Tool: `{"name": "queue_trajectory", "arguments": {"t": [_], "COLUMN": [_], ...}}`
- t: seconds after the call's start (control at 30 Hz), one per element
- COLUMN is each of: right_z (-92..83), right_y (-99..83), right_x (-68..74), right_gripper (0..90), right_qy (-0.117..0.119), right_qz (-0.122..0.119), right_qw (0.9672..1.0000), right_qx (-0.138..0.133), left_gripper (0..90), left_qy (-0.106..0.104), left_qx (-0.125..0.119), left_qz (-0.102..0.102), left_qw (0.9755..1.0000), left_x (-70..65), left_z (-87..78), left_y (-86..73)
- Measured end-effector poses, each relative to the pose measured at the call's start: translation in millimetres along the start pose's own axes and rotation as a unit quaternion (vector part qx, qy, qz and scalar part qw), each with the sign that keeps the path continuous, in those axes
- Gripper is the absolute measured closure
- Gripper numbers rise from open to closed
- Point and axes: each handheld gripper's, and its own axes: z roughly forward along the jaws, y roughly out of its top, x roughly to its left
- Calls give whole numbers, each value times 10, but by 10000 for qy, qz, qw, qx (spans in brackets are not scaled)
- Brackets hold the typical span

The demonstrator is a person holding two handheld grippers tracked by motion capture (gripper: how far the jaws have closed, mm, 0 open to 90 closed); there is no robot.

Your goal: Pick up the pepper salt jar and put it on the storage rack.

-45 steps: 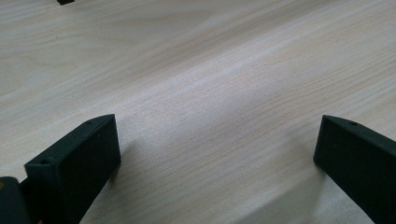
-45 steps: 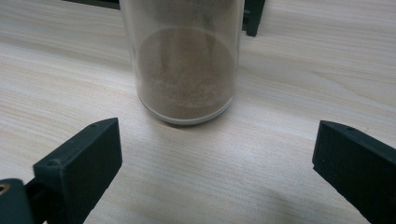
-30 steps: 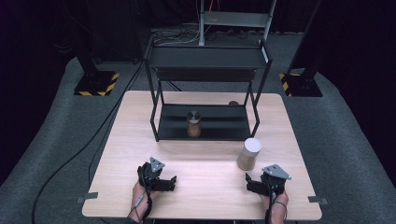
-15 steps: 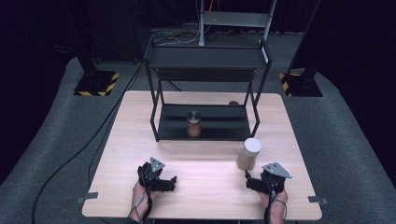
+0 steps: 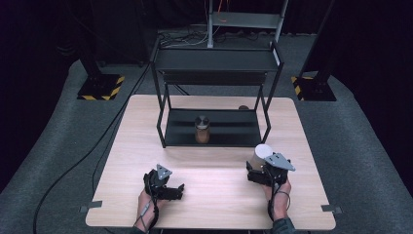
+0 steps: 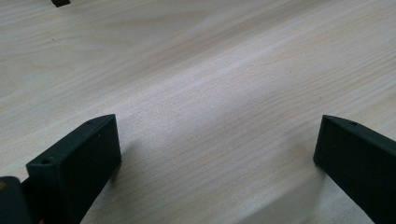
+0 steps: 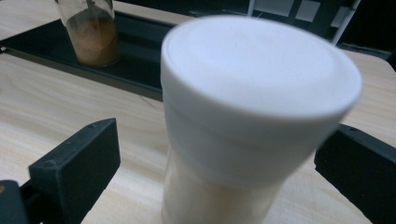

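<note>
**Right tool straddles white-lidded jar**

The white-lidded jar (image 7: pixel 252 126) stands upright on the bench (image 5: pixel 214 165), near right, between the right tool's (image 7: pixel 217 158) spread jaws. The left tool (image 6: pixel 217 154), also spread, rests near left over bare wood.

The right gripper (image 5: pixel 256 171) has moved forward to the white-lidded jar (image 5: pixel 261 155) (jaws now flank it).

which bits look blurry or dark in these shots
Right gripper view: the white-lidded jar is soft, too close for focus; the brown jar behind is sharper. Left gripper view: the table blurs far off. High view: the surroundings are dark, the table well lit.
</note>
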Motion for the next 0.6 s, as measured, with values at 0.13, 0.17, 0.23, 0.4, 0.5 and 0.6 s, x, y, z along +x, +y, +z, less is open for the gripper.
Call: {"name": "queue_trajectory", "arguments": {"t": [0.13, 0.17, 0.23, 0.4, 0.5, 0.6], "right_z": [28, 32, 33, 17, 14, 5], "right_y": [26, 31, 24, -46, -58, -86], "right_x": [-8, -14, -11, -25, -40, -57], "right_gripper": [0, 0, 0, 149, 195, 276], "right_qy": [-31, -29, -49, -27, 11, 29], "right_qz": [8, 21, 23, 83, 115, 192], "right_qw": [9999, 9999, 9998, 9989, 9988, 9985], "right_qx": [-121, -152, -208, -461, -479, -506], "left_gripper": [1, 1, 1, 1, 1, 1], "left_qy": [1, 1, 2, 4, 7, 7], "left_qx": [-2, -2, 1, -3, -6, -4], "left_qz": [0, -1, 3, -4, -7, -6], "left_qw": [10000, 10000, 10000, 10000, 10000, 10000], "left_x": [-1, -1, 0, -2, -4, -4], "left_z": [0, 0, 0, 0, -1, -1], "left_y": [-1, -1, 0, -2, -3, -3]}}
